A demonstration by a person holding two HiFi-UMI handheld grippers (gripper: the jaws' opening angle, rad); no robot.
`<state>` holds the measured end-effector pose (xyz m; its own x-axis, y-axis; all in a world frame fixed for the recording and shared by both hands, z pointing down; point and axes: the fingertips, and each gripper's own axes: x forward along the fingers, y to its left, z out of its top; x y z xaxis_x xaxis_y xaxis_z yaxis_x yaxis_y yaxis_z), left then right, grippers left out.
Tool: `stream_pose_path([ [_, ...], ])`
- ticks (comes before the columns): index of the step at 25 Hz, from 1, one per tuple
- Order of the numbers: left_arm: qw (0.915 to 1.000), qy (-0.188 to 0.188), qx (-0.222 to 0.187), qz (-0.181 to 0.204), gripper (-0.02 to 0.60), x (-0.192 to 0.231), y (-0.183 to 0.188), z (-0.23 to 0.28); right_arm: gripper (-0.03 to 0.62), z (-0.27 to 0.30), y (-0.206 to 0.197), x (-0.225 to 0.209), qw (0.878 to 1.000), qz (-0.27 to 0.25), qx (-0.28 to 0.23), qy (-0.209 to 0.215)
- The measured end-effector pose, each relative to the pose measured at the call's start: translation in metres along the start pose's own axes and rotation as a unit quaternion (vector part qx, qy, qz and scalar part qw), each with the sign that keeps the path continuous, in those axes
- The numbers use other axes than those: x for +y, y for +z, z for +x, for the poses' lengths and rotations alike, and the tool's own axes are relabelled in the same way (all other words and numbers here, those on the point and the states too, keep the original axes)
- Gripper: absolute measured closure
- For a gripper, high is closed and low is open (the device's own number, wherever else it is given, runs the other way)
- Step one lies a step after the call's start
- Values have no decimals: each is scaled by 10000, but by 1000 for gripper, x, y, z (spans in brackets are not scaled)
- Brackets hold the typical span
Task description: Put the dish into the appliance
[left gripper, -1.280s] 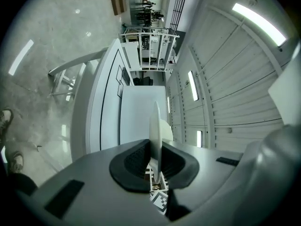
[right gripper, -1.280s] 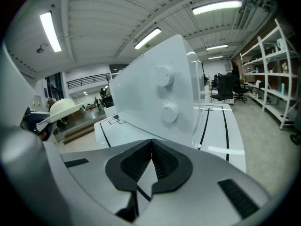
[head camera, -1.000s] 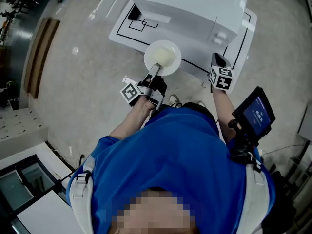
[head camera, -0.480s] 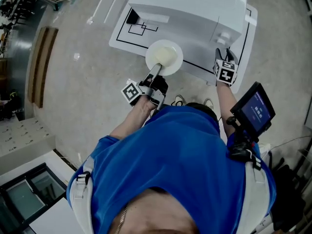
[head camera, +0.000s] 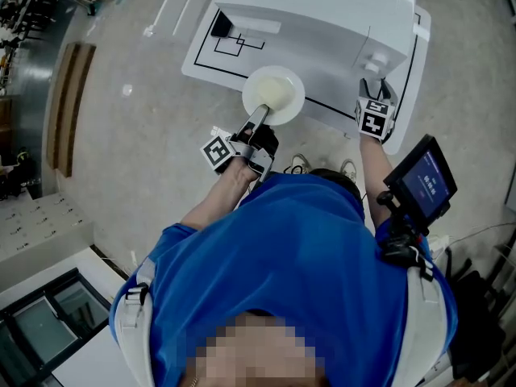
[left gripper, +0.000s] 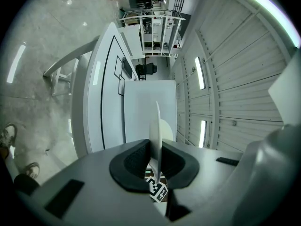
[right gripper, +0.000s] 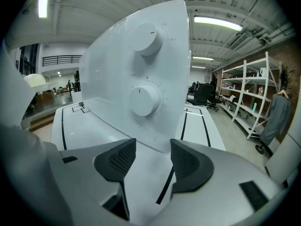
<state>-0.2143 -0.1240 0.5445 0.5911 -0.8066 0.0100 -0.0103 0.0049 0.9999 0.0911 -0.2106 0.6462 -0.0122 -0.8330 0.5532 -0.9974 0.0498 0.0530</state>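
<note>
Gripping dish [head camera: 274, 93] rim edge-on, left claw [head camera: 259, 111] extended toward appliance [head camera: 314, 22]; right claw [right gripper: 153, 161] opening, empty, facing appliance knobs [right gripper: 146, 100].

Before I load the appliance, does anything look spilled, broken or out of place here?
Nothing stands out. The dish is whole, clamped by its rim in the left gripper; the appliance sits upright on the table. The right gripper has its jaws opening, empty.

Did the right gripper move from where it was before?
Yes. The right gripper moved forward, past the table edge and closer to the white appliance. Its jaws are opening, with nothing between them.
</note>
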Motion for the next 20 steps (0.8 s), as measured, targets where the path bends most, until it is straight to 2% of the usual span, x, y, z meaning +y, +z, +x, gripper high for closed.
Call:
stream_pose_path([
  [7,10000,-33,17,-7,555,-3,4,-1,383,-4,-3,-6,9998,111,47,-162],
  [9,10000,-40,27,-4,555,-4,5,0,347,-4,-5,-10,9995,209,85,-237],
  [20,9999,-64,90,15,555,-10,4,5,347,-2,7,-23,9987,381,-13,-331],
])
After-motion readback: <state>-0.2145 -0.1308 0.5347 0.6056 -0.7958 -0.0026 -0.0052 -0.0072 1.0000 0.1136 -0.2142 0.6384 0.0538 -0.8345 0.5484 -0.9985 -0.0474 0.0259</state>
